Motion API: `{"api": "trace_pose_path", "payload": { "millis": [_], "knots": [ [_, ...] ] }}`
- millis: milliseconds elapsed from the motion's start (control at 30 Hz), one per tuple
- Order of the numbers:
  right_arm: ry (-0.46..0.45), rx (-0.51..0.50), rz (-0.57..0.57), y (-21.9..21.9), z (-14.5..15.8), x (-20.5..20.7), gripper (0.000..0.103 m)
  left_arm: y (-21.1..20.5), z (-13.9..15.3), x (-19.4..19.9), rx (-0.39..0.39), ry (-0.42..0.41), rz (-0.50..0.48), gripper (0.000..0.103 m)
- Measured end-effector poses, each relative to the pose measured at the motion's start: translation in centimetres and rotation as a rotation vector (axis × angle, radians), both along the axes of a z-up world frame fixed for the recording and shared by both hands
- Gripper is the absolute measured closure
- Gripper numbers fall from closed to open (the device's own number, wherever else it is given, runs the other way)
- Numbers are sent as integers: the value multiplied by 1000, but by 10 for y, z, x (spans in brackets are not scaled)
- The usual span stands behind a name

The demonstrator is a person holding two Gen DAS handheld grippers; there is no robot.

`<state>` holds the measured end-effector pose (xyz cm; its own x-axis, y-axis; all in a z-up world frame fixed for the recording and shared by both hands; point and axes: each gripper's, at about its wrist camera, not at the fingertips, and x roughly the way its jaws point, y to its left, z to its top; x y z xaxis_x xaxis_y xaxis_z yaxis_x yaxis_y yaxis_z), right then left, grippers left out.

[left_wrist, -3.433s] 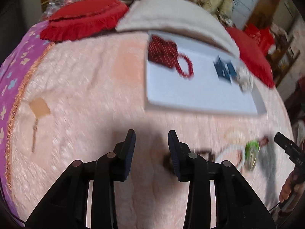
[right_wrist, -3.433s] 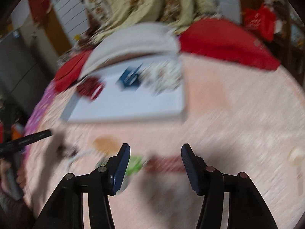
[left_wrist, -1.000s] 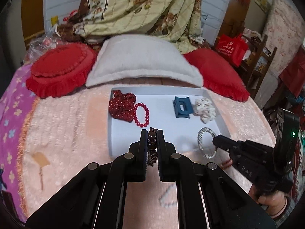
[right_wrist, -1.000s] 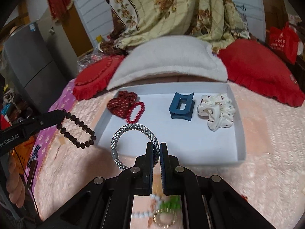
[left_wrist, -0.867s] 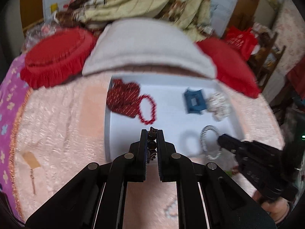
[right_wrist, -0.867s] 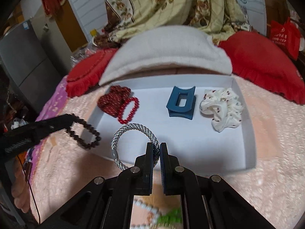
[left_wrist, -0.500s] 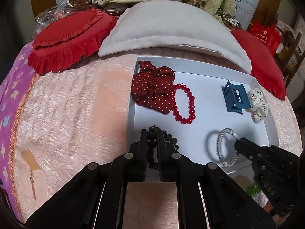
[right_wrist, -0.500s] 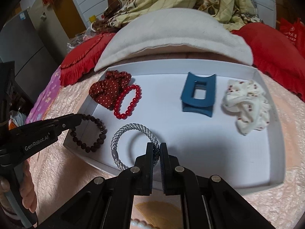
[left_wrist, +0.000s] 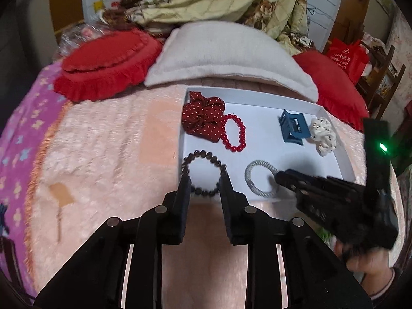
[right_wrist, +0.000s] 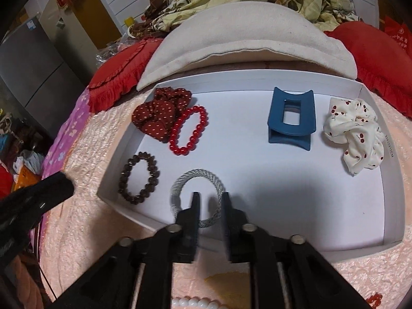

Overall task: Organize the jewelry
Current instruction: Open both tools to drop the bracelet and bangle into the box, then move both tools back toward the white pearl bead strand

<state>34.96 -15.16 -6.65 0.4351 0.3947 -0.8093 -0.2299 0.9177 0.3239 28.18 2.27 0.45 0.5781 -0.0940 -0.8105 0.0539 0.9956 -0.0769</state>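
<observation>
right gripper (right_wrist: 209,200) jaws opening | silver bracelet (right_wrist: 197,195) between, lying in white tray (right_wrist: 257,77)

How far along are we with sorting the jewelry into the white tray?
Done: the white tray holds the red scrunchie, red bead bracelet, blue claw clip and white scrunchie.

In hand: the left hand-held gripper and right hand-held gripper are opening, releasing the dark bead bracelet and grey rope bracelet onto the tray.

Left: white beads on the bedspread.

Left claw (left_wrist: 204,181), right claw (right_wrist: 209,200) opening
</observation>
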Motion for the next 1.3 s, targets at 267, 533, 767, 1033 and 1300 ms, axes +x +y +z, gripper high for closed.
{"api": "trace_pose_path", "payload": {
  "millis": [267,533,767,1033,1300],
  "knots": [
    [-139,20,-34,-29,62,-78,61,-4,28,-86,85,-106,76,55],
    [-124,57,-167,-66,64,-182,61,-7,18,-159,23,-67,131,55],
    [-129,-52,-194,-60,51,-237,61,-9,1,-193,55,-28,137,55],
    [-89,-131,-183,-44,42,-264,61,-2,4,-219,47,-40,138,55],
    [-96,-139,-197,-38,45,-269,61,3,6,-230,65,-35,130,55]
  ]
}}
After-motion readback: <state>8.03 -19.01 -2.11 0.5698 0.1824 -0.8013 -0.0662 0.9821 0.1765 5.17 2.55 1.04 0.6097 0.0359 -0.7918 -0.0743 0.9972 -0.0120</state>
